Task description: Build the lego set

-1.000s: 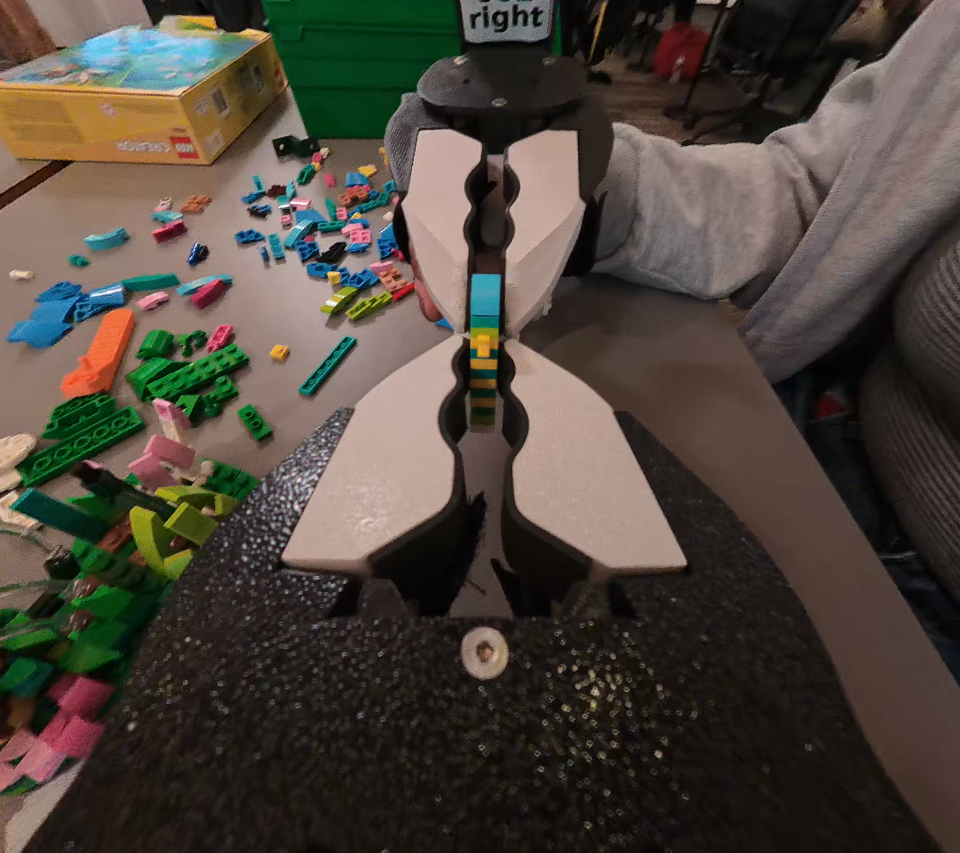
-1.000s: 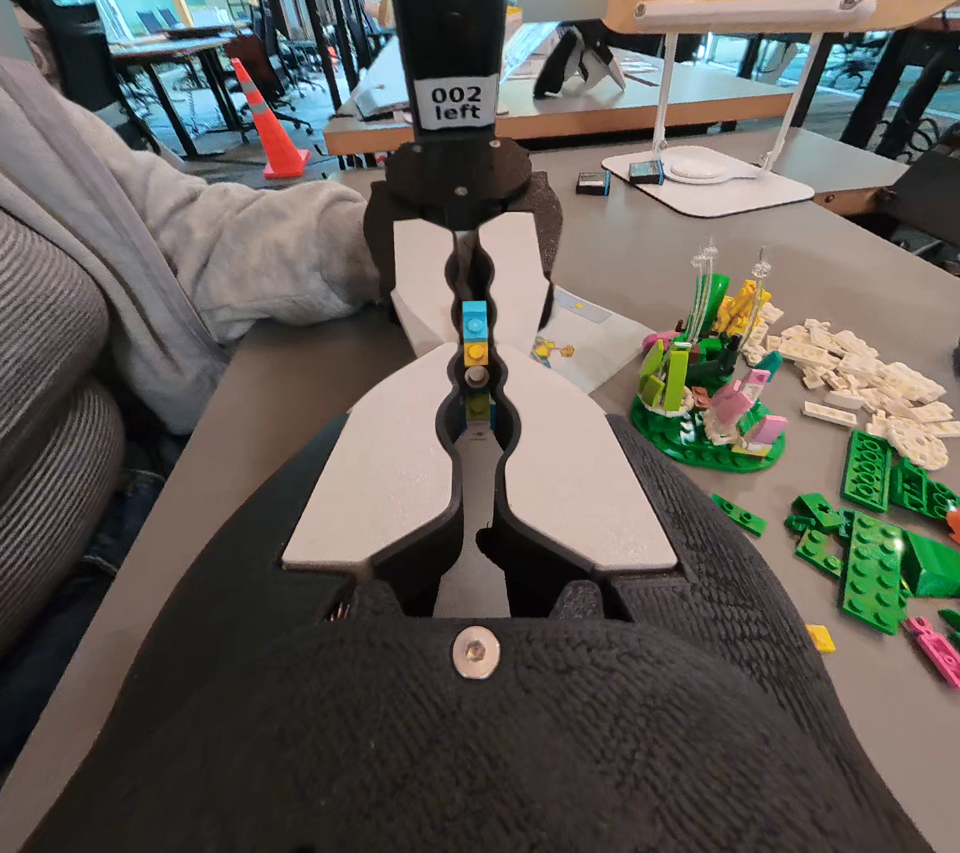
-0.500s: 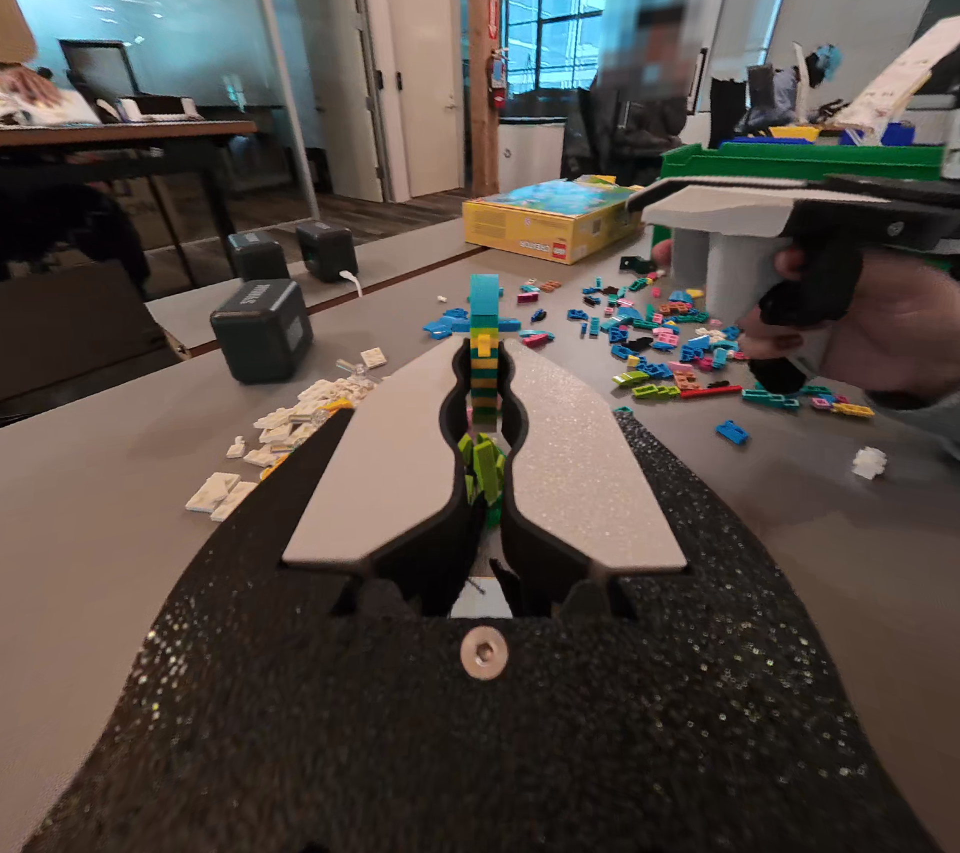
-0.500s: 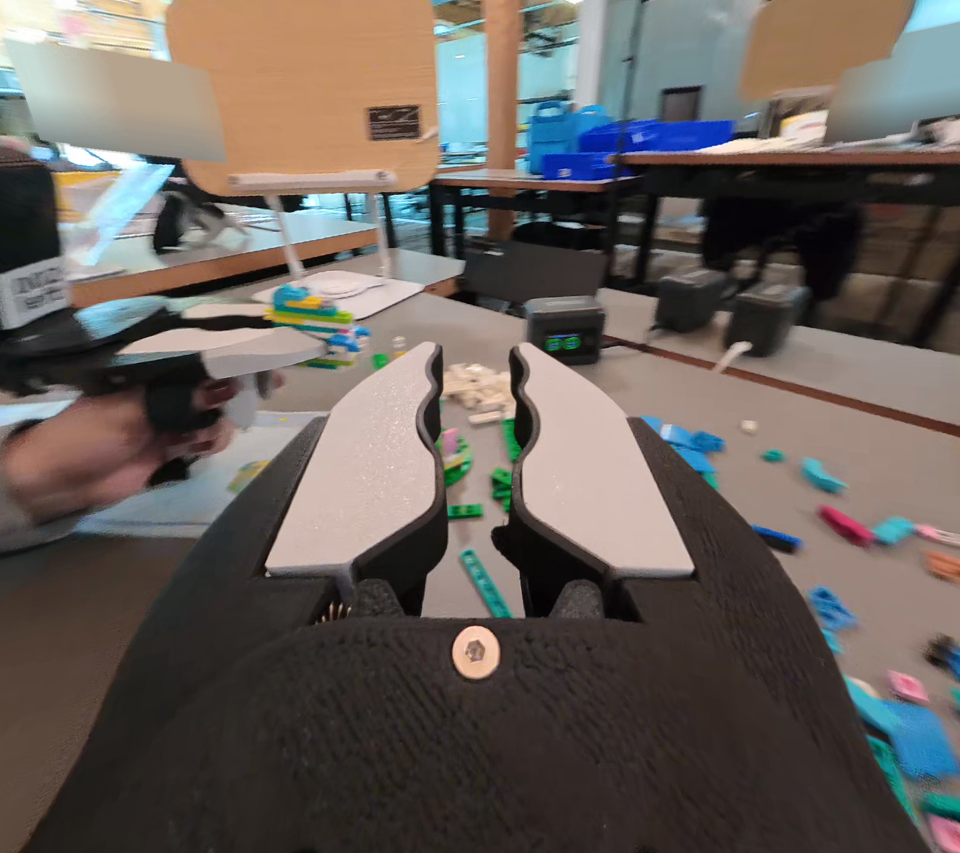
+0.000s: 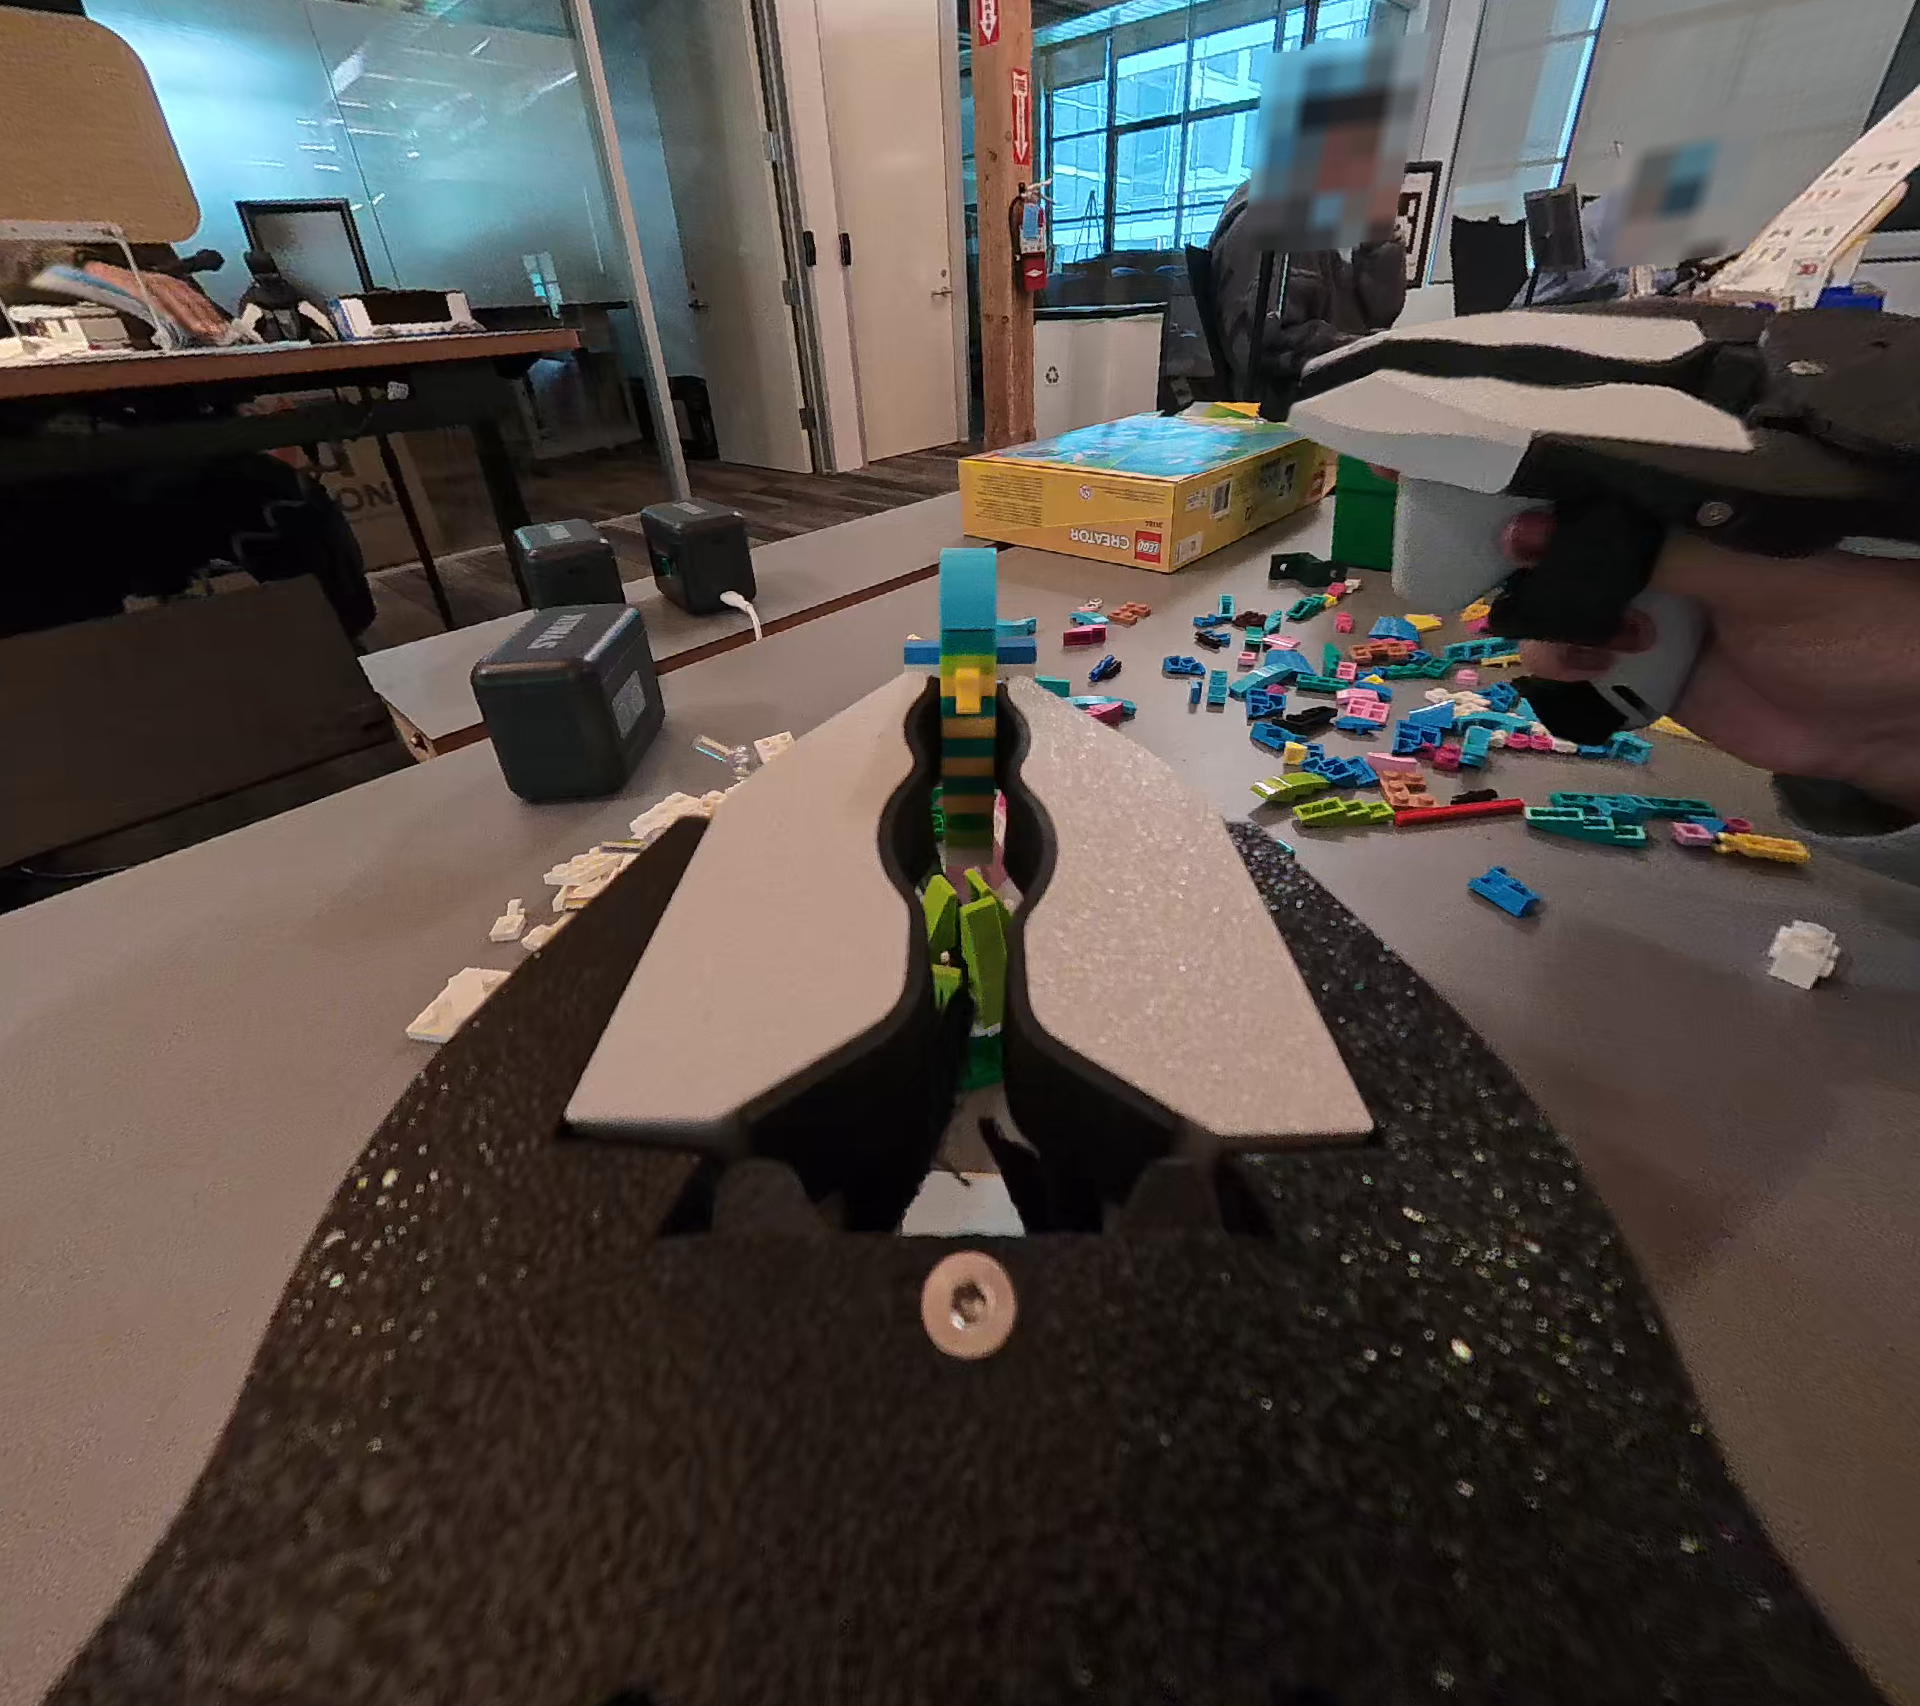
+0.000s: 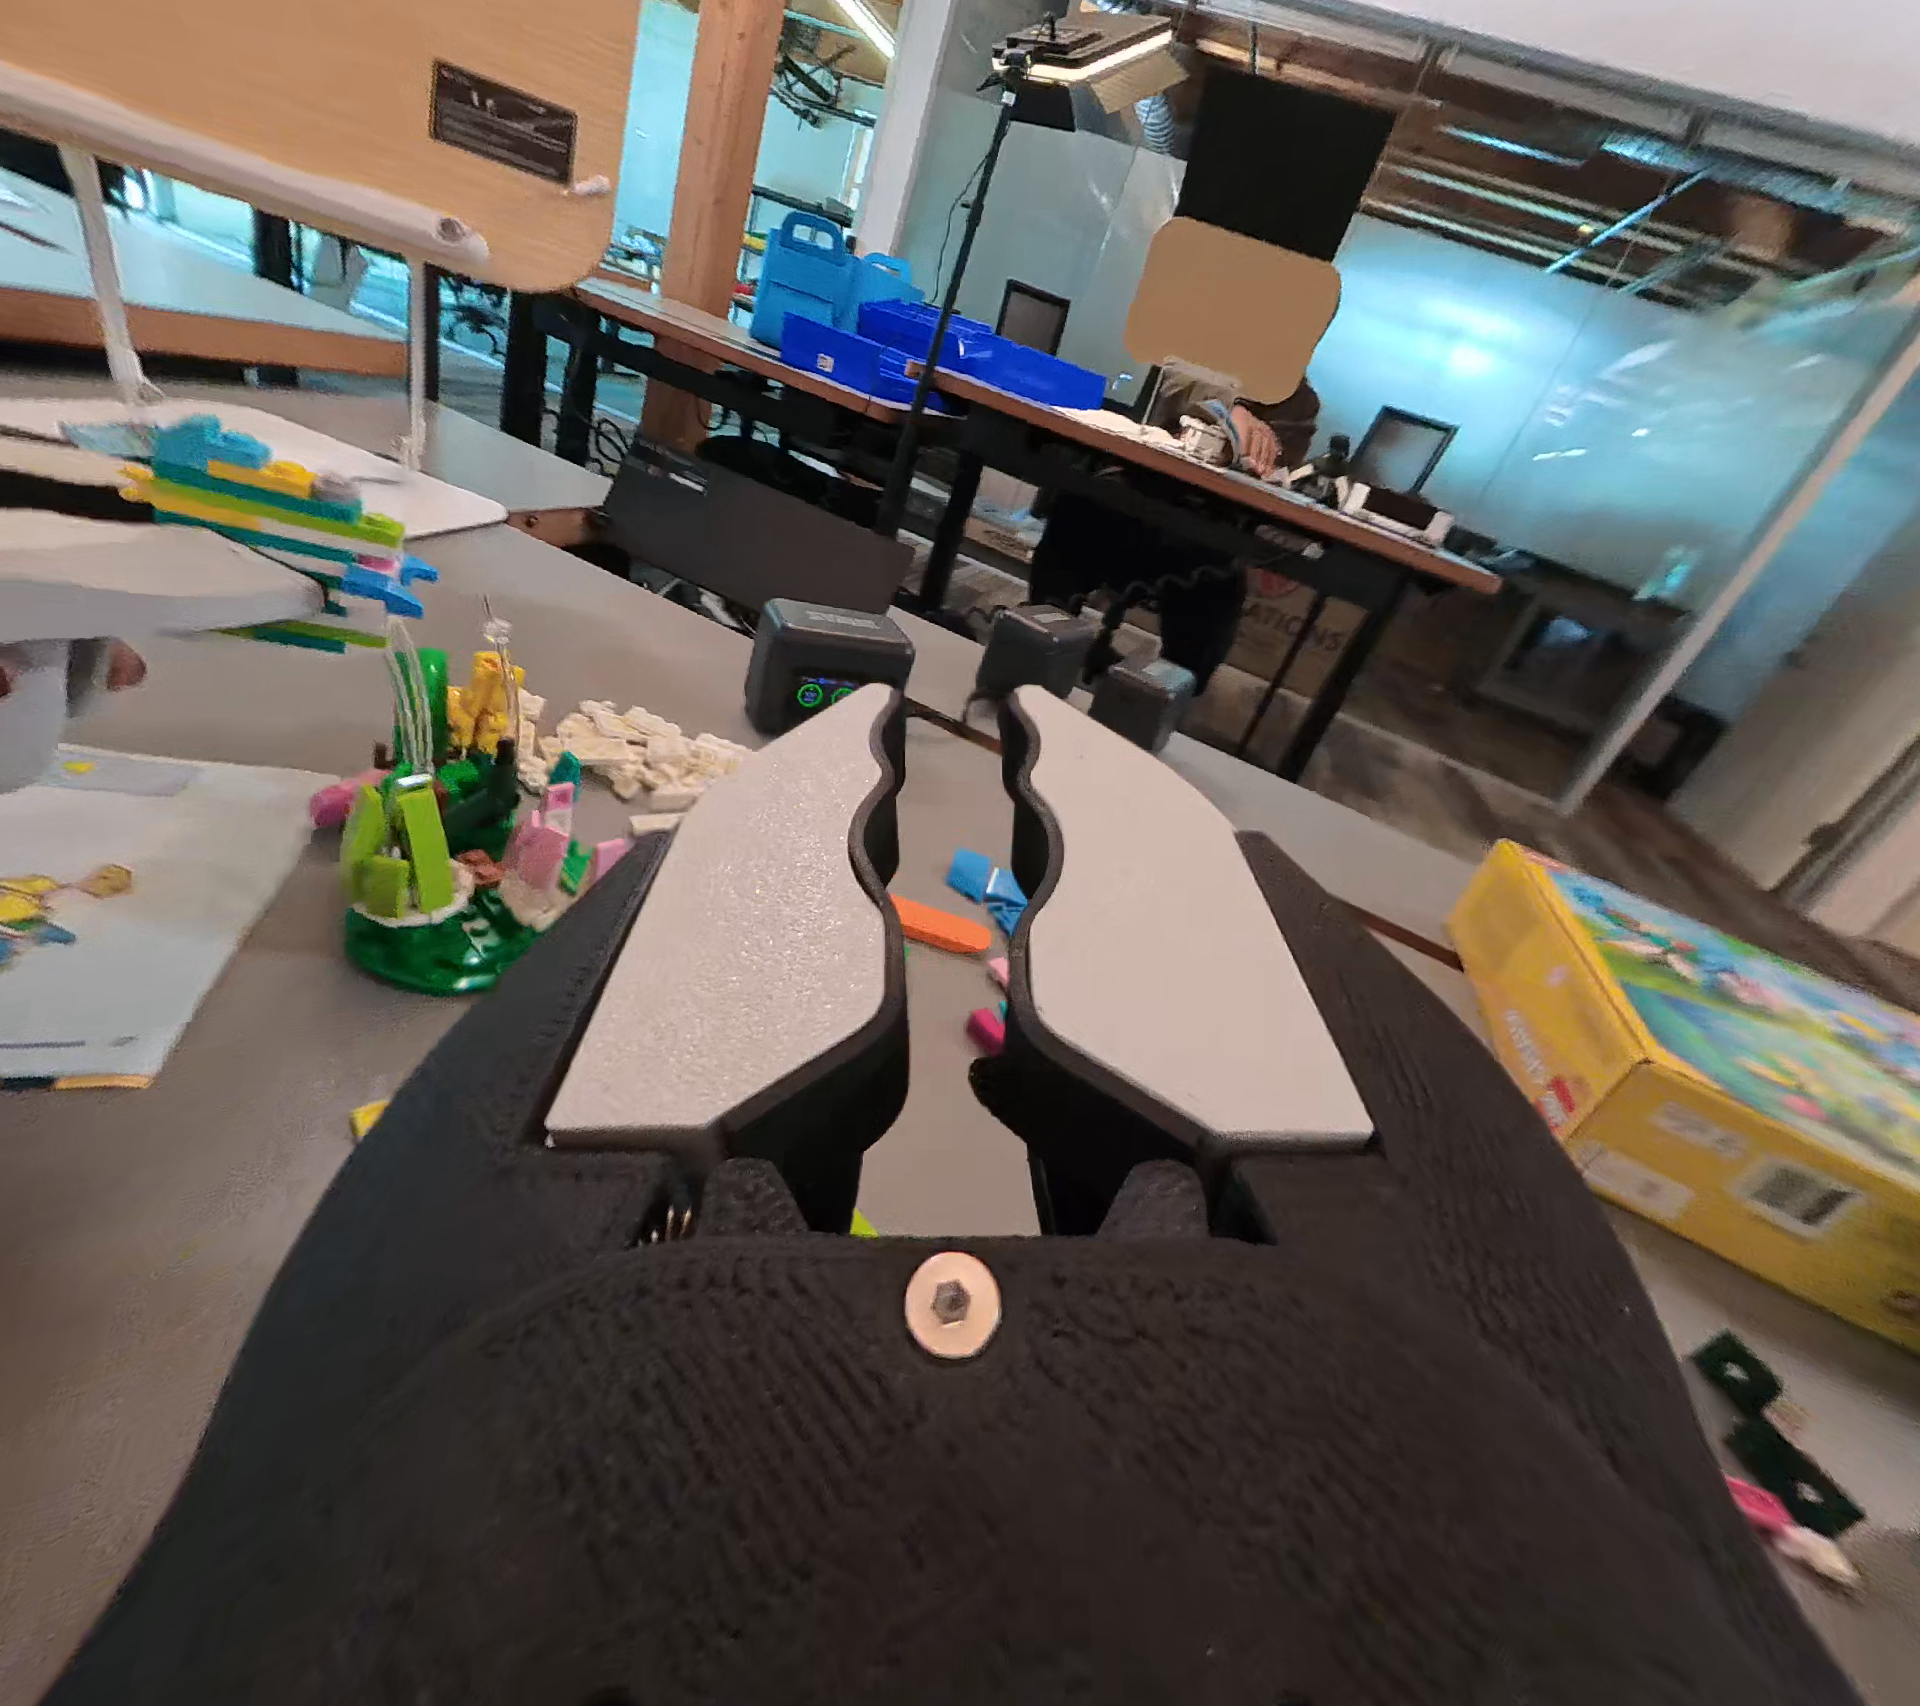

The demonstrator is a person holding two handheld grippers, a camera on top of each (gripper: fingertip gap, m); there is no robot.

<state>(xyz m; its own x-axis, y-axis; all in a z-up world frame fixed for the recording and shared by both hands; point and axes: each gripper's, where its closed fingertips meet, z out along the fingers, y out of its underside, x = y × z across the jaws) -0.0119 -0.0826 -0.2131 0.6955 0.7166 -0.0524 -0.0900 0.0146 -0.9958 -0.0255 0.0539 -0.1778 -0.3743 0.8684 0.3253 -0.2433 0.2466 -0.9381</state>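
Note:
My left gripper [image 5: 966, 698] is shut on a thin striped lego stack [image 5: 966, 607] of teal, green, yellow and blue plates that sticks up past the fingertips. Through the gap below it I see the green lego model [image 5: 977, 939] on the table. In the right wrist view the stack [image 6: 270, 503] shows at the far left, held above and left of the green model [image 6: 436, 856]. My right gripper [image 6: 948, 706] is open and empty, its jaws a little apart. It also shows in the left wrist view [image 5: 1309, 404], held in a hand above the loose pieces.
Loose coloured pieces [image 5: 1382, 711] cover the table on the right. The yellow set box [image 5: 1143, 493] lies behind them. White pieces [image 6: 634, 747] and a black cube [image 6: 826, 659] sit behind the model. An instruction booklet [image 6: 104, 908] lies at the left. My right fingertips sit around 15 cm from my left ones.
A second ago both grippers held the stack head-on. My right gripper has let go, opened and swung away to the right. My left gripper has turned with the stack to above the green model.

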